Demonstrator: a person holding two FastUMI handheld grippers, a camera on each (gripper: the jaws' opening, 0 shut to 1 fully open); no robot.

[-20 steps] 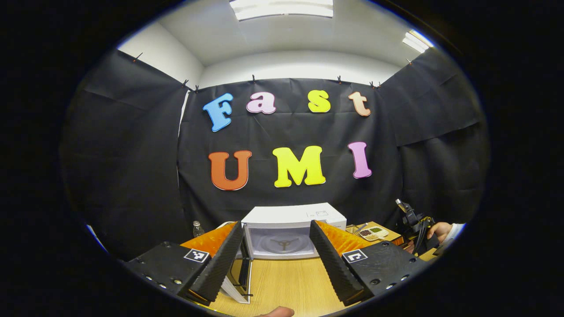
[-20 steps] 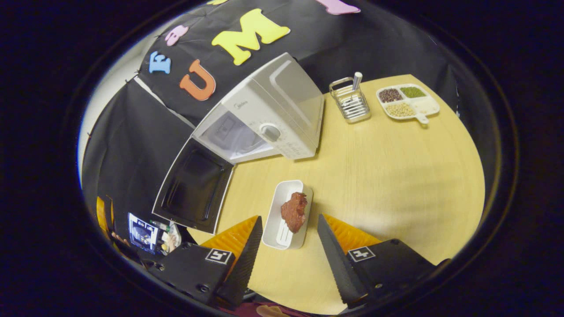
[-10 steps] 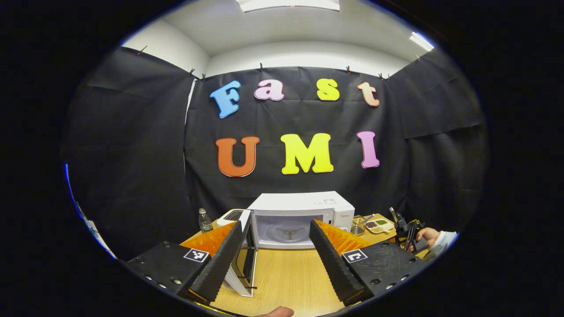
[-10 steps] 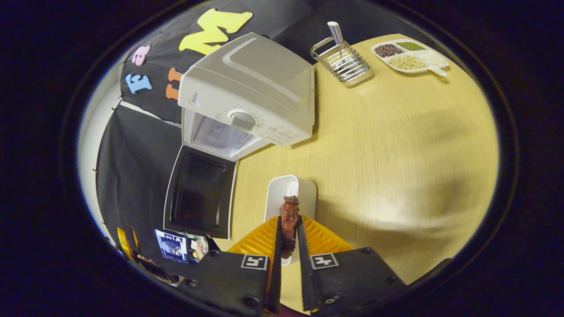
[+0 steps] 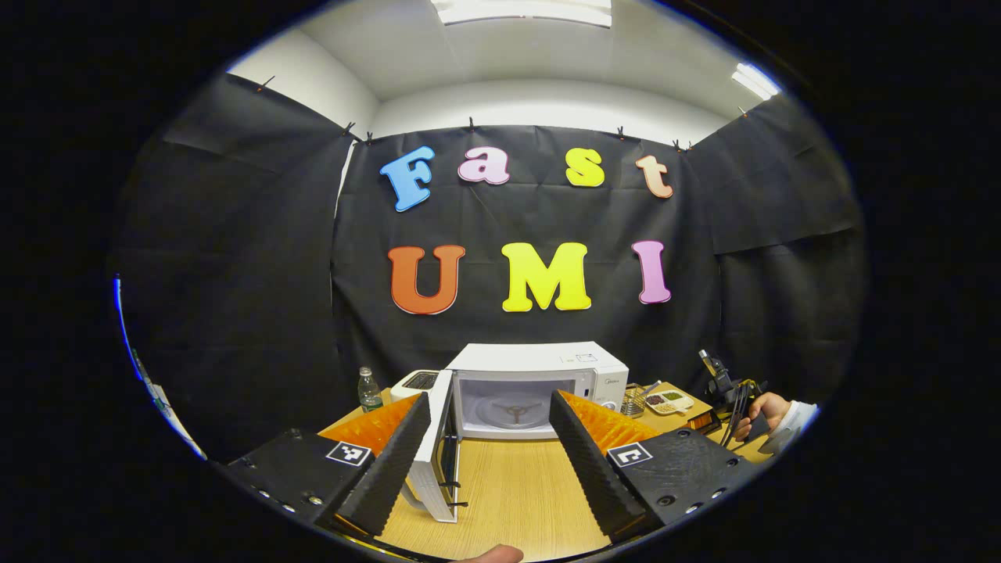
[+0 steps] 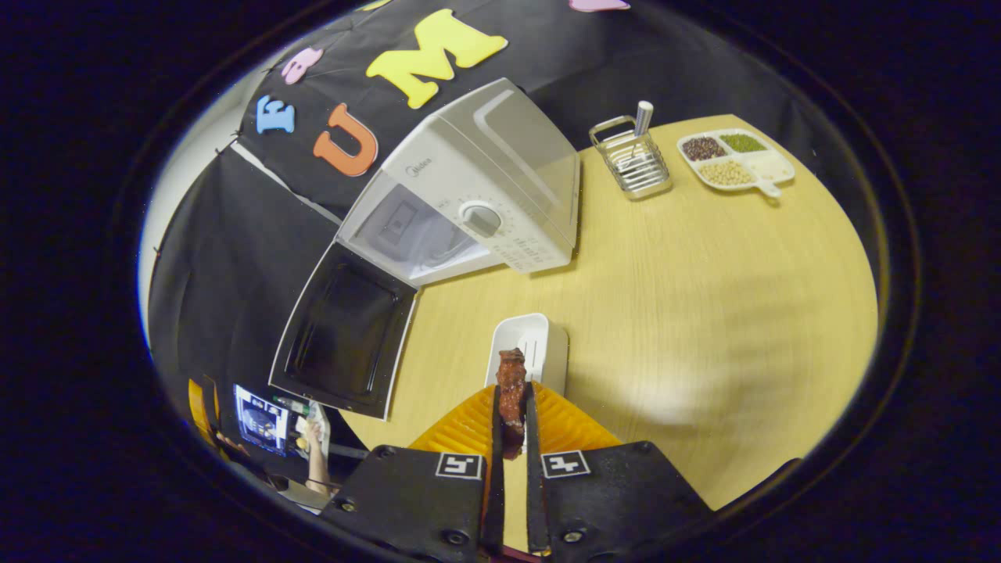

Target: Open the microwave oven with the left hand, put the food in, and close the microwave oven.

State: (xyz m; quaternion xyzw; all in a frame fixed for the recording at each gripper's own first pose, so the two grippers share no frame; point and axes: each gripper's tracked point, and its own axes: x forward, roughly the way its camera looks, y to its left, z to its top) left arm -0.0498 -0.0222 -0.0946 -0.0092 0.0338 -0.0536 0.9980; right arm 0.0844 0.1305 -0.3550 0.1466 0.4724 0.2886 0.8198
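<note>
My right claw (image 6: pixel 511 438) is pinched narrow on the food (image 6: pixel 511 391), a reddish-brown, lumpy chunk of meat with a glossy, ragged surface; both fingers press its sides at lower centre of the right gripper view. Its long axis runs along my fingers, the free end pointing up the frame, over the near end of a white oblong tray (image 6: pixel 529 348) with rounded corners that lies on the pale wood-grain table (image 6: pixel 704 297). Beyond it, in the upper left of that view, stands the white, boxy microwave (image 6: pixel 477 195) with a round dial, its dark-windowed door (image 6: pixel 344 332) swung wide toward the lower left. A wire rack (image 6: pixel 632 160) and a divided dish of beans (image 6: pixel 735 160) sit in the upper right. In the left gripper view my left claw (image 5: pixel 489 450) is spread wide and holds nothing, its ribbed fingers framing the open oven cavity (image 5: pixel 512 403) at lower centre, glass turntable showing inside.
</note>
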